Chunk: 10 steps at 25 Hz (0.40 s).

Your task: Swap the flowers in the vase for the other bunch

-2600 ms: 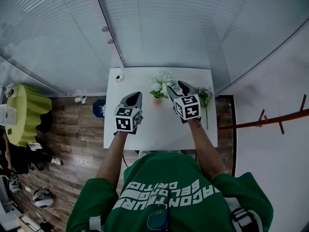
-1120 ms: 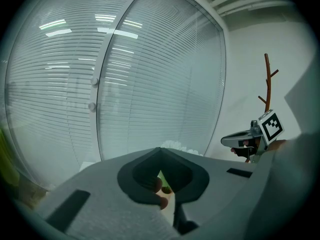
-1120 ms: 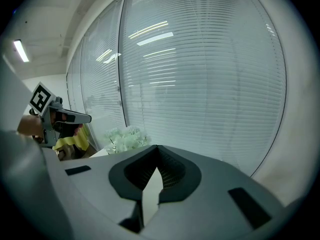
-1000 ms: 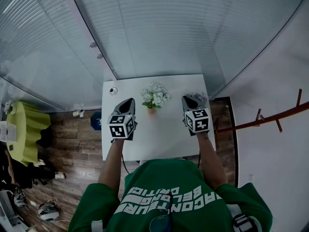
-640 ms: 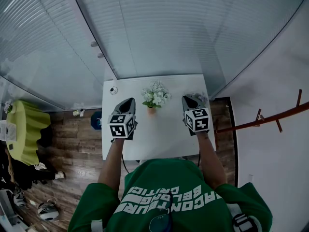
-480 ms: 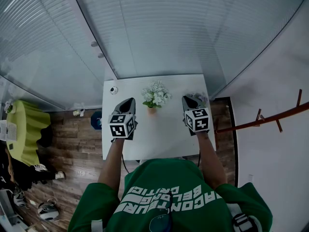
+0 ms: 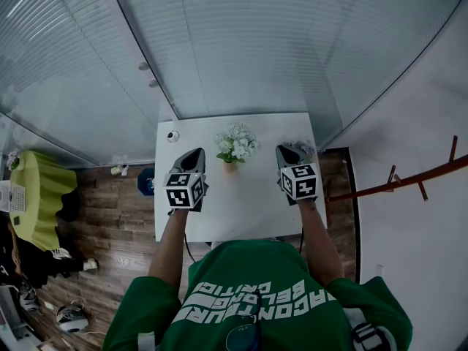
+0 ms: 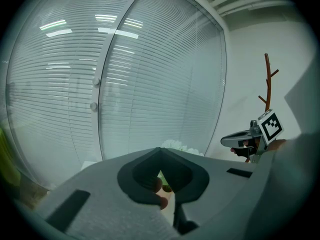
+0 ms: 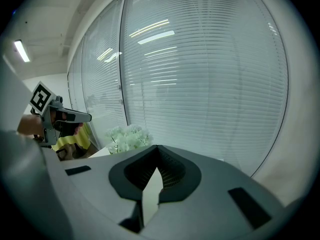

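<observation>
A small vase (image 7: 229,167) with white flowers (image 7: 234,142) stands at the back middle of the white table (image 7: 241,203). My left gripper (image 7: 192,156) hovers to its left, shut and with nothing in it. To the vase's right my right gripper (image 7: 286,151) is also shut and holds nothing. The other bunch (image 7: 306,149) lies at the table's right edge, mostly hidden behind that gripper. In the left gripper view the white flowers (image 8: 176,145) peek over the shut left gripper (image 8: 161,150). The right gripper view shows the white flowers (image 9: 128,136) to the left of the shut right gripper (image 9: 157,148).
A small round object (image 7: 172,136) sits at the table's far left corner. A glass wall with blinds (image 7: 241,50) rises right behind the table. A brown coat rack (image 7: 409,180) stands to the right, a yellow-green table (image 7: 40,189) far left on the wooden floor.
Since the earliest frame my right gripper has drawn away from the vase to the right, over the other bunch. Over the last second nothing has moved.
</observation>
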Available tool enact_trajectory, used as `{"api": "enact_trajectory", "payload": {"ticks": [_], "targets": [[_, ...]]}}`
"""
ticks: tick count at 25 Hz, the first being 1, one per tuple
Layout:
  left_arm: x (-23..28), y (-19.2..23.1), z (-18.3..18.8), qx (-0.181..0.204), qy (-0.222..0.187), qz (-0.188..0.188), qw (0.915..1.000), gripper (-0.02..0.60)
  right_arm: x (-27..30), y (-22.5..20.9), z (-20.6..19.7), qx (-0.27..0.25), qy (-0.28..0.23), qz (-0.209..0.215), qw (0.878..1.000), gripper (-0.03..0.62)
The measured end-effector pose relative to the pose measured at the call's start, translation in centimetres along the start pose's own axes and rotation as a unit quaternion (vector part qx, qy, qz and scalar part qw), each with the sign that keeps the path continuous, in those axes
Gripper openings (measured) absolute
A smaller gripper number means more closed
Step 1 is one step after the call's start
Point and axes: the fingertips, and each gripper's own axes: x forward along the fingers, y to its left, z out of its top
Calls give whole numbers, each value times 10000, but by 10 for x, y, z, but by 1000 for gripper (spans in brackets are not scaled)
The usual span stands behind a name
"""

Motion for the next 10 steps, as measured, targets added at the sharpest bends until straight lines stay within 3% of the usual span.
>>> {"api": "enact_trajectory", "payload": {"ticks": [10], "targets": [[-1, 2, 2, -13, 2, 17, 10000, -1, 2, 2, 3, -59, 22, 42, 10000, 13]]}}
